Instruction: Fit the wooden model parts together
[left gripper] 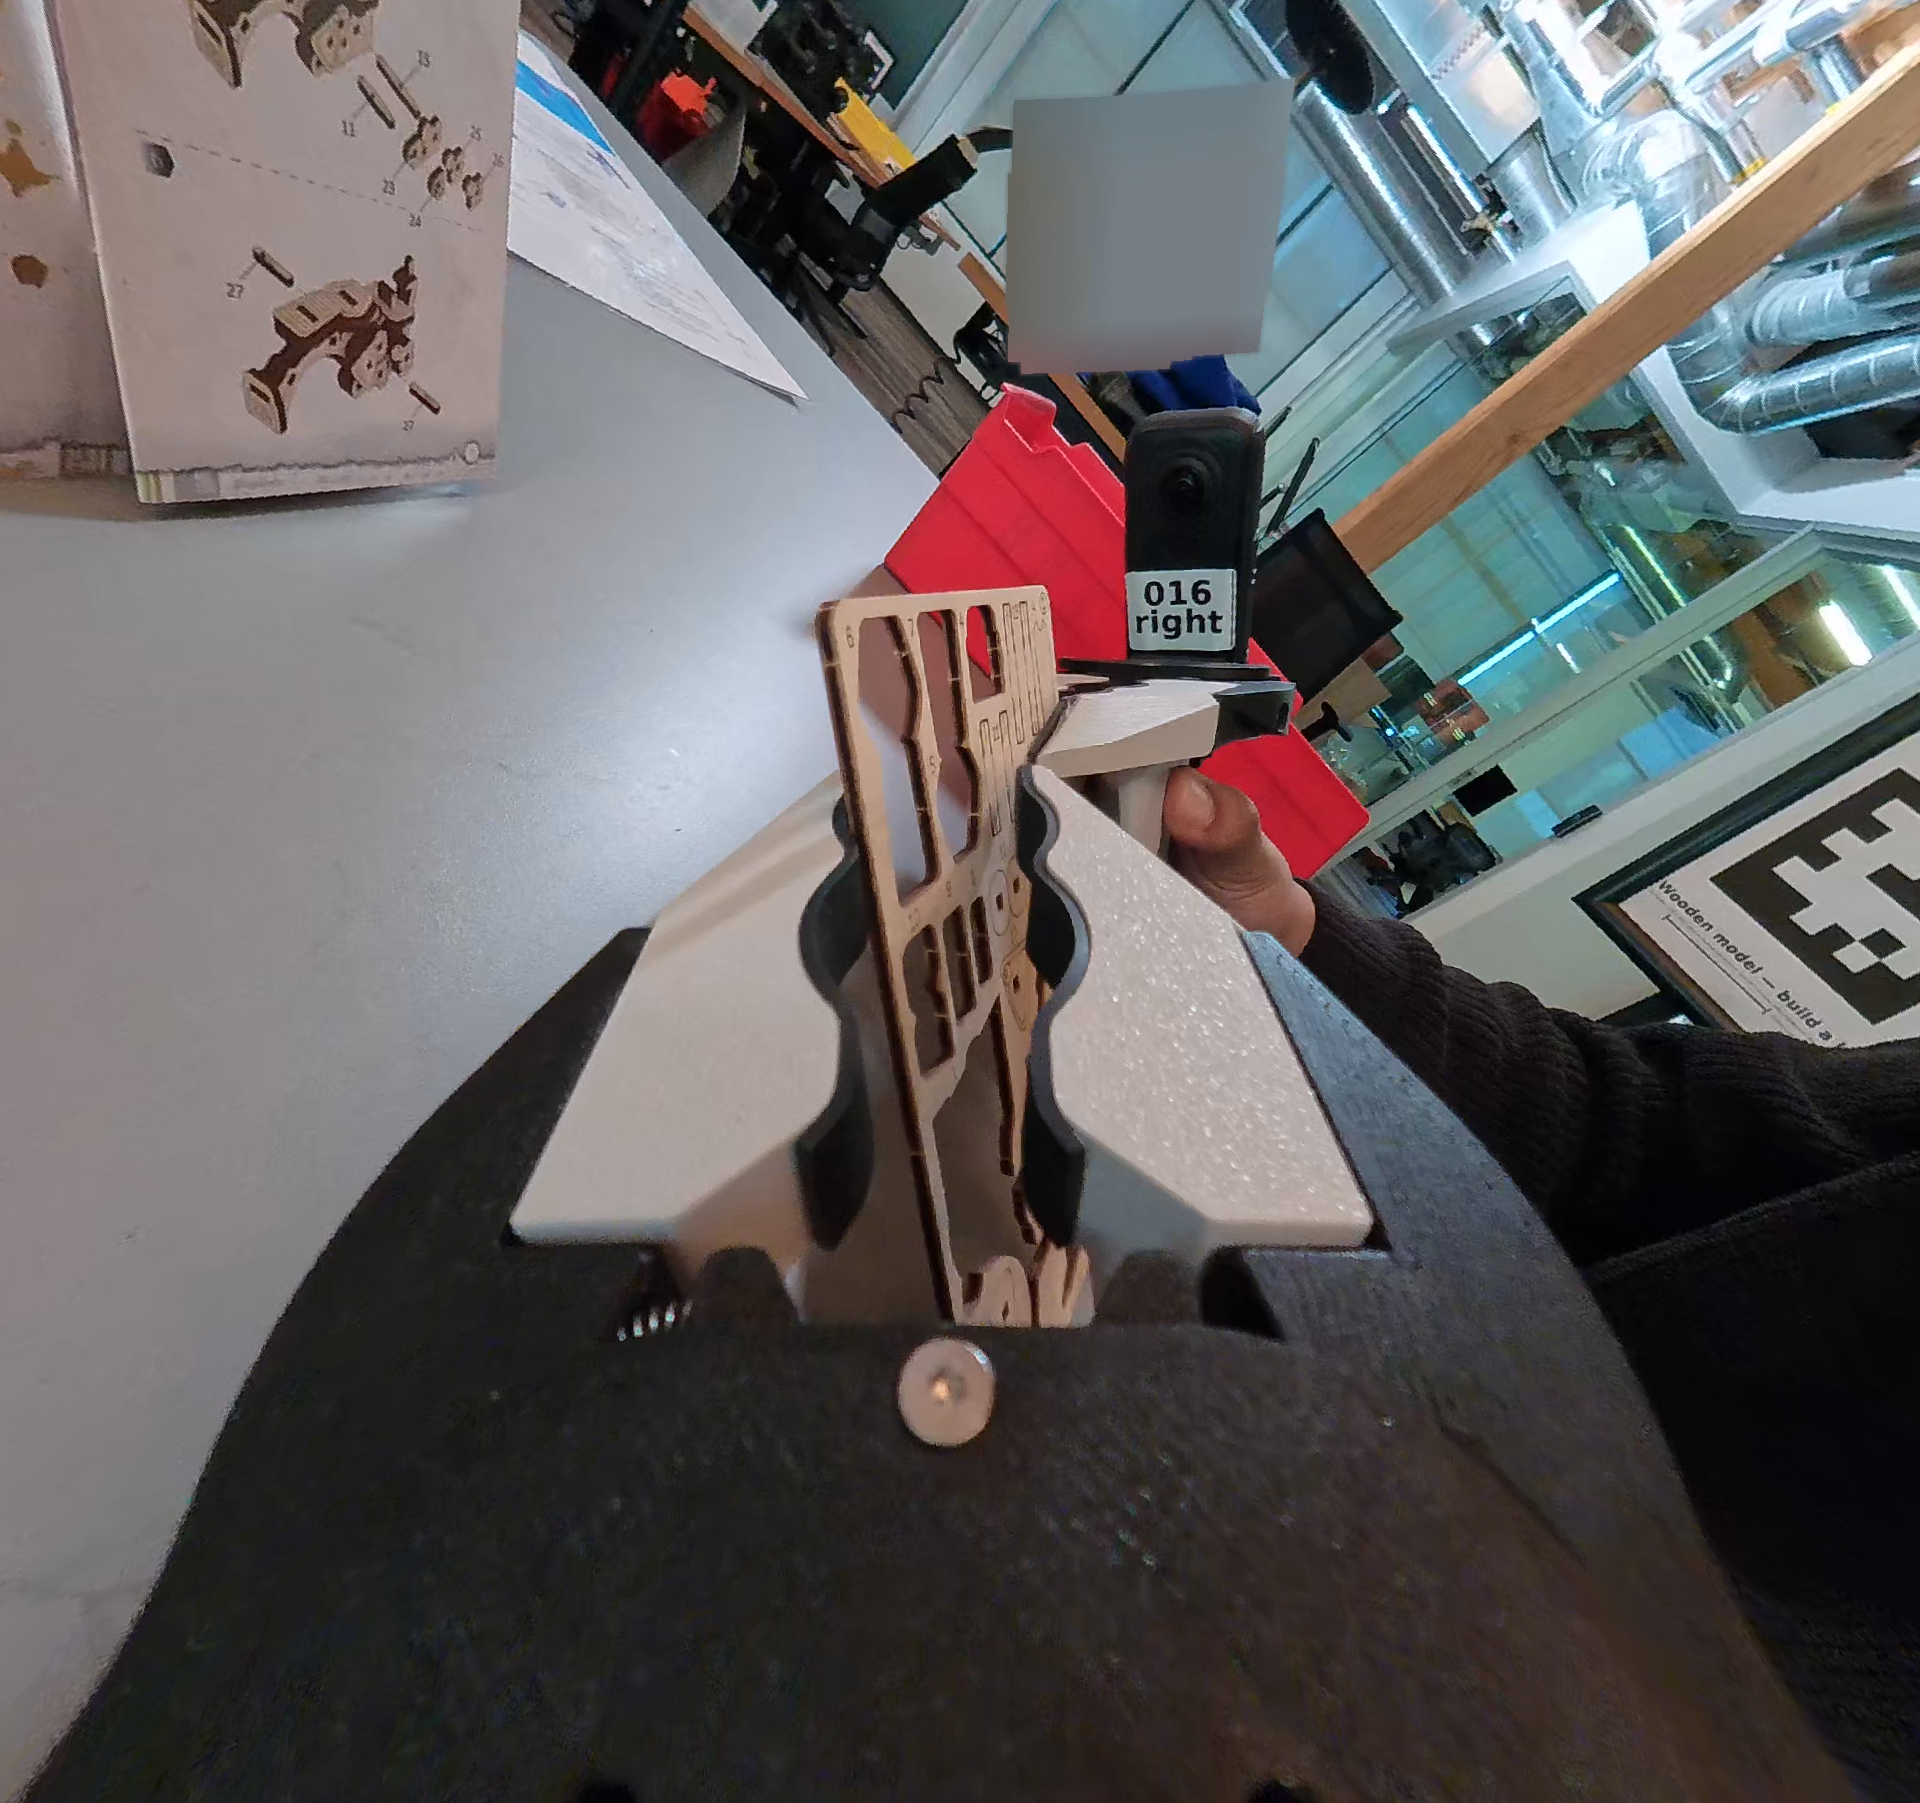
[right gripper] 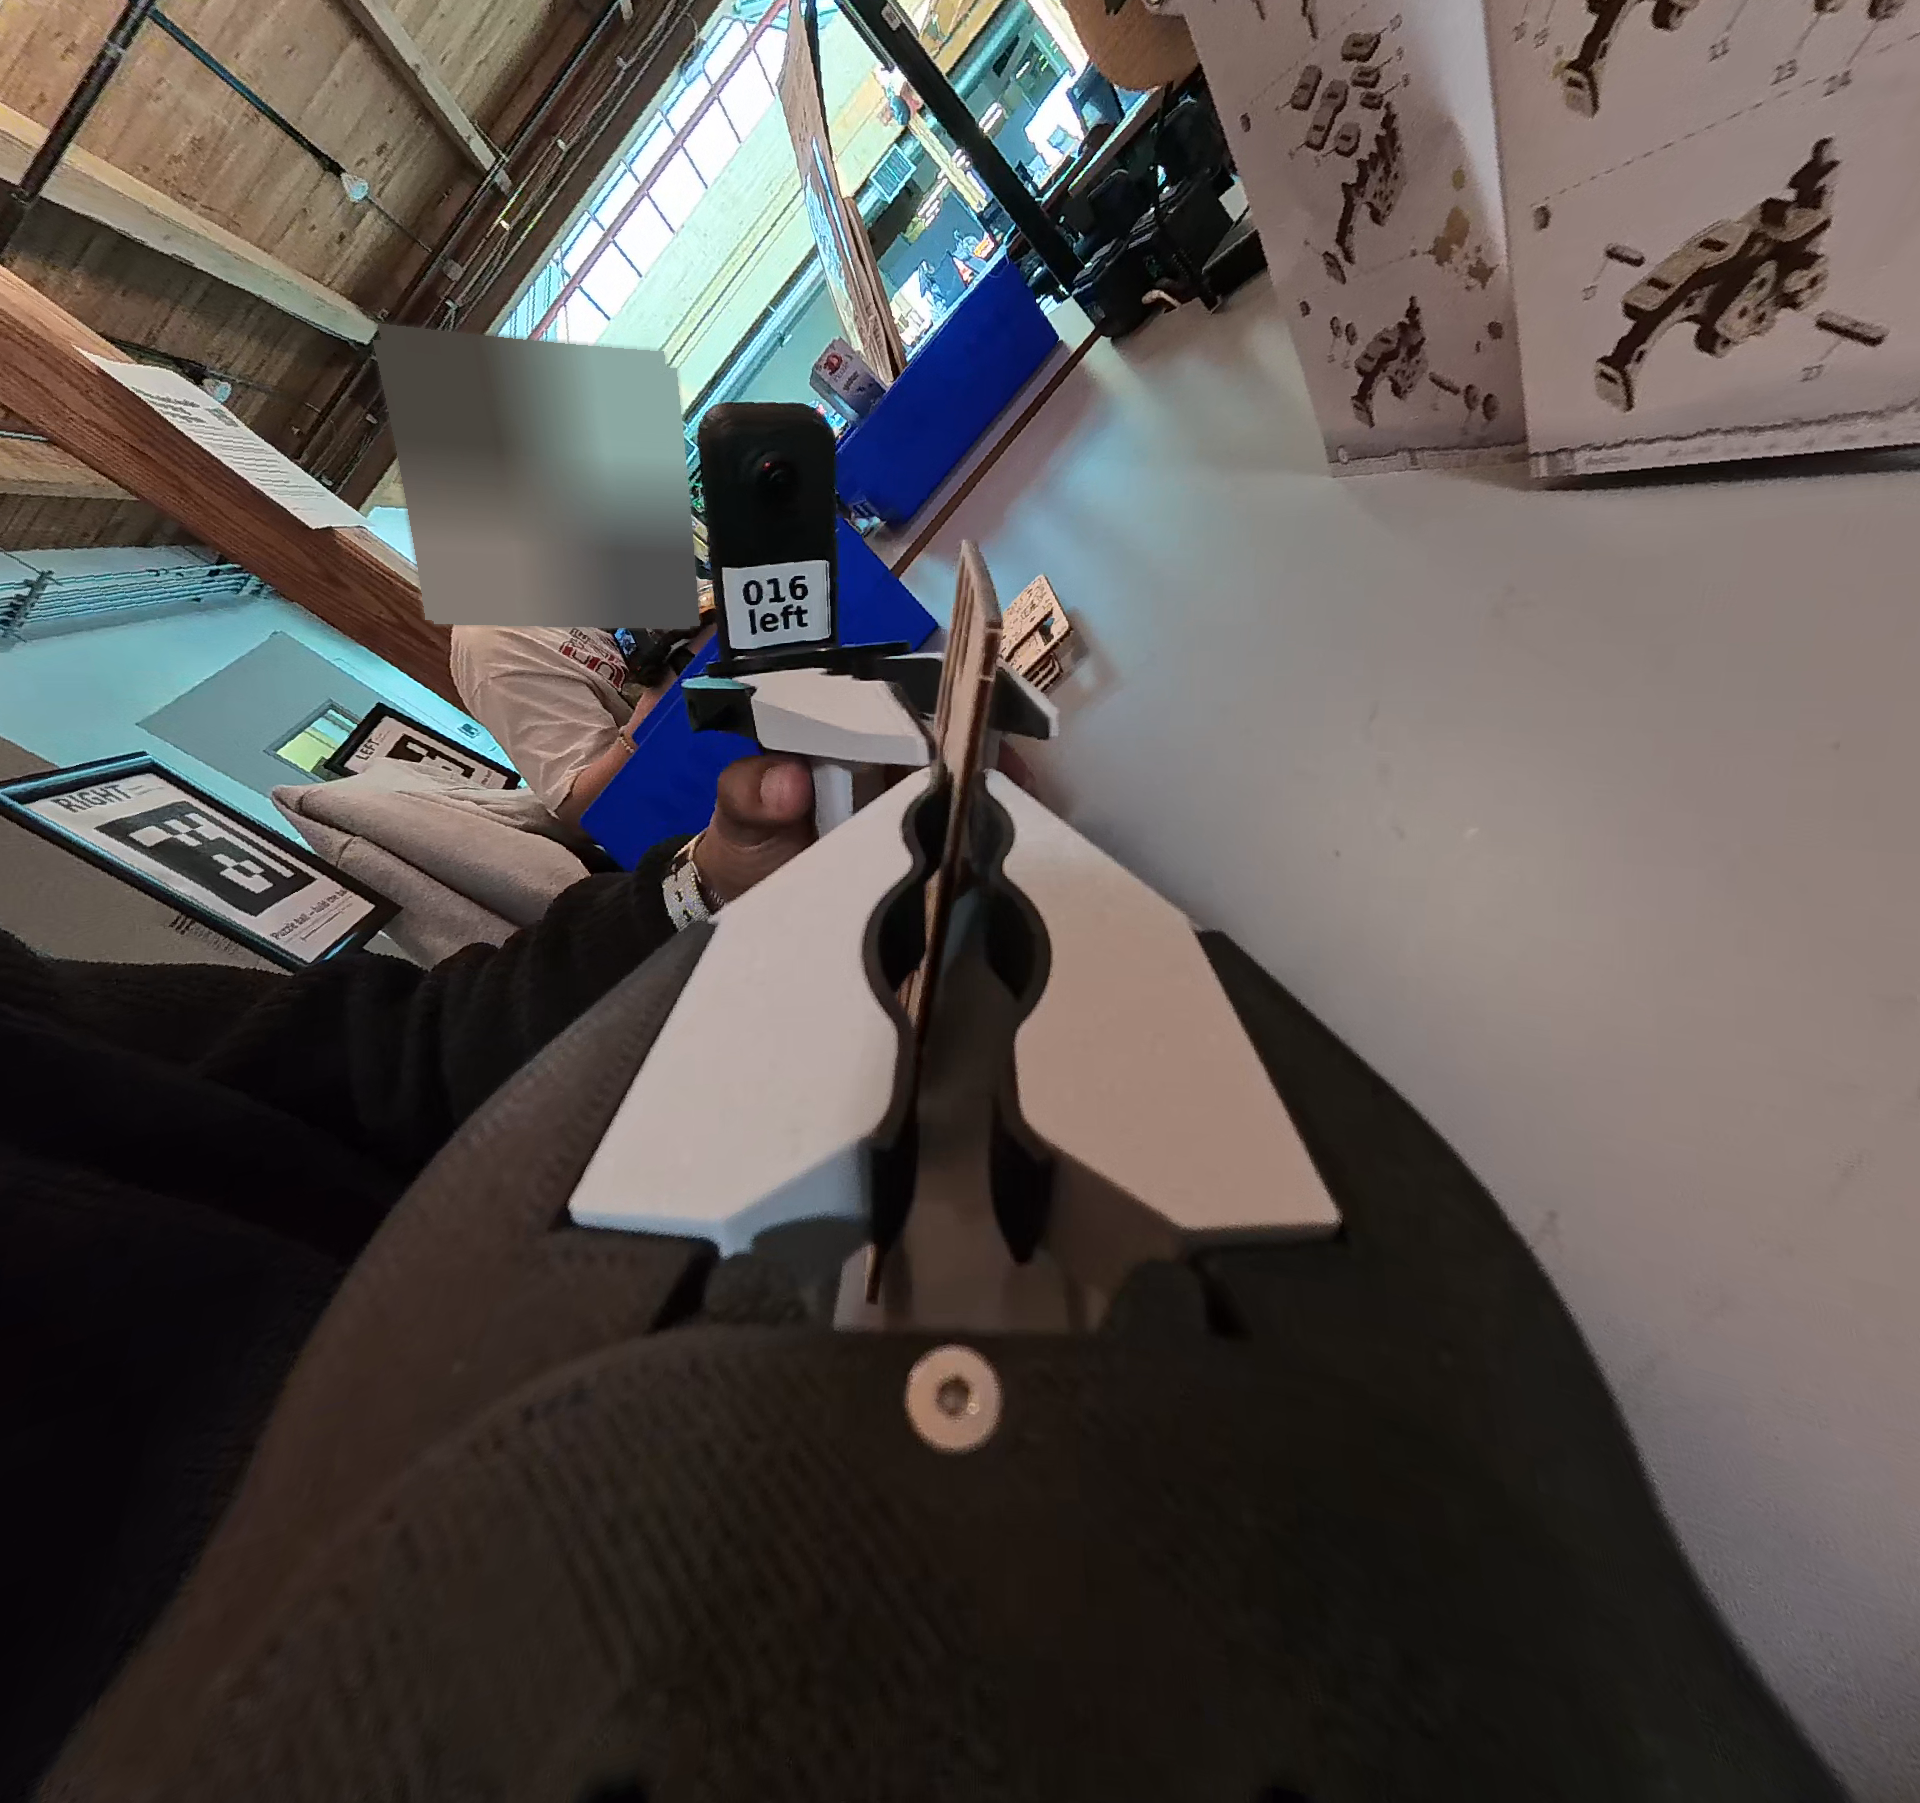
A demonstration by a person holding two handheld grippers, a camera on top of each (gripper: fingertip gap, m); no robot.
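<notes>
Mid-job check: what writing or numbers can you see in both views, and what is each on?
I don't copy writing; this is where it stands.
White label on the black camera: legible print.
Wooden sheet: small engraved numbers.
Instruction sheets: small part numbers beside the drawings.
Framed marker sign: caption line, cut off.
Second white label and second framed sign: legible print.

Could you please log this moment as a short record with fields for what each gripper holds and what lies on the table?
left gripper: shut on the wooden parts sheet
right gripper: shut on the same sheet, seen edge-on
sheet state: held above the table between both grippers, several cut-outs already empty
instruction pages: lying open on the table
loose wooden piece: on the table beyond the sheet
</notes>
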